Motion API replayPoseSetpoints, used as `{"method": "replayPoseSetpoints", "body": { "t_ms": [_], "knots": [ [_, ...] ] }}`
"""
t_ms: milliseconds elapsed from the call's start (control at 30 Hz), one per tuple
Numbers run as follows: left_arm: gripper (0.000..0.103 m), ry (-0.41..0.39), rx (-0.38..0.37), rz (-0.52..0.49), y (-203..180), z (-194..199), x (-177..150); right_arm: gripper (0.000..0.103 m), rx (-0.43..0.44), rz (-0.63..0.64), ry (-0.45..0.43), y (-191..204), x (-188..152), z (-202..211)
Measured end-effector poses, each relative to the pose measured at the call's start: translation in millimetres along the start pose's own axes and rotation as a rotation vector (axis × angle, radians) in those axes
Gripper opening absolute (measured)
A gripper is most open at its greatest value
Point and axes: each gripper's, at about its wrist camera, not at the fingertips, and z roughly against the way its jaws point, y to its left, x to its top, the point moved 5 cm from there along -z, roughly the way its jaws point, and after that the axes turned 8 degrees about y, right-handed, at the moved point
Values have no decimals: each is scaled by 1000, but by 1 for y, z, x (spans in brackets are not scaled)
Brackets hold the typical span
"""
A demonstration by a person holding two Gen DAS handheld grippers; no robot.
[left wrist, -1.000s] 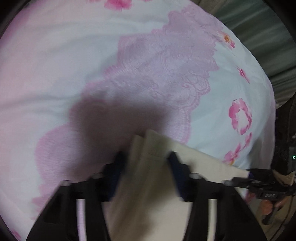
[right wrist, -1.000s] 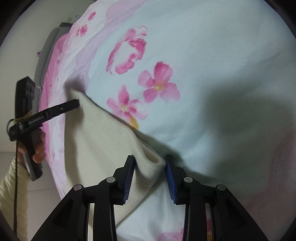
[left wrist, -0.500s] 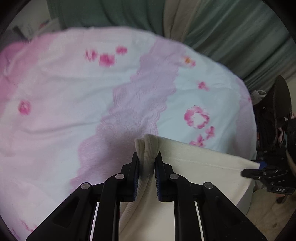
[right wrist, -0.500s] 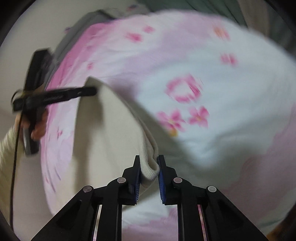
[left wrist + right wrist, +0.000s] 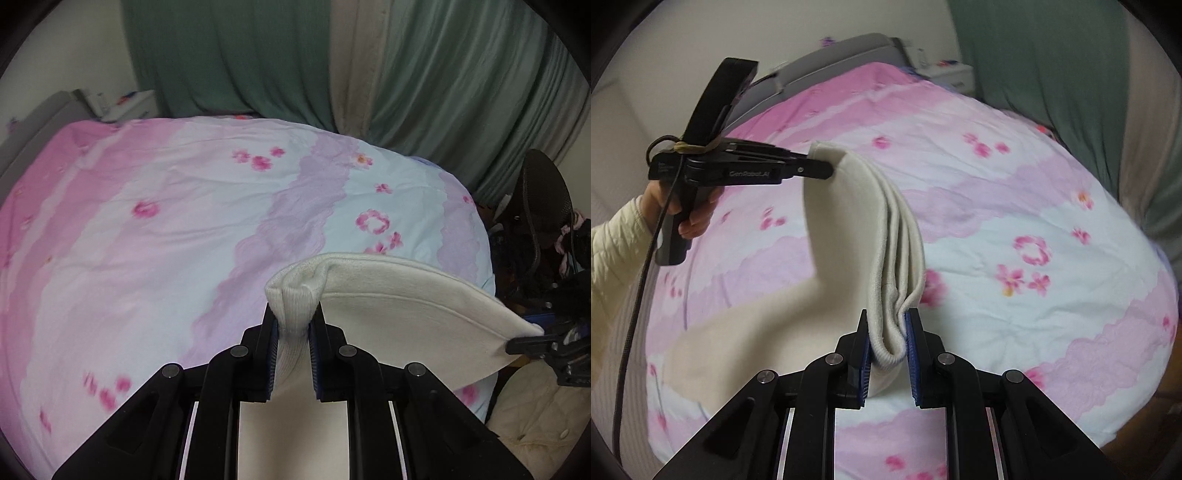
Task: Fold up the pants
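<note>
A: What lies ahead of the claws?
B: A bed with a pink, floral bedspread (image 5: 155, 236), green curtains (image 5: 236, 55) behind it.
A: And the pants?
B: The cream pants (image 5: 849, 229) hang lifted above the bedspread, stretched between both claws, the lower part draping down.
A: The left gripper (image 5: 293, 326)?
B: Clamped on one bunched ribbed corner.
A: The right gripper (image 5: 888, 334)?
B: Pinched on the other layered corner, directly between its blue pads.

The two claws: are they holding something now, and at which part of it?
Both hold the cream pants. The left claw and the right claw each pinch one end of the same bunched, ribbed top edge.
</note>
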Motion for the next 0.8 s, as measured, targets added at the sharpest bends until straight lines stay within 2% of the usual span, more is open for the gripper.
{"method": "replayPoseSetpoints", "body": {
  "t_ms": [233, 367, 500, 600, 800],
  "knots": [
    [17, -23, 36, 150, 58, 42, -112, 17, -30, 212, 25, 122, -23, -1],
    [17, 10, 48, 233, 90, 39, -179, 17, -12, 325, 49, 195, -45, -18],
    [17, 58, 59, 325, 117, 16, -242, 17, 25, 403, 102, 257, -77, -58],
    [17, 92, 46, 407, 129, -6, -282, 17, 3, 463, 143, 290, -101, -96],
    [17, 131, 67, 518, 138, -28, -355, 17, -36, 580, 244, 326, -151, -157]
  ]
}}
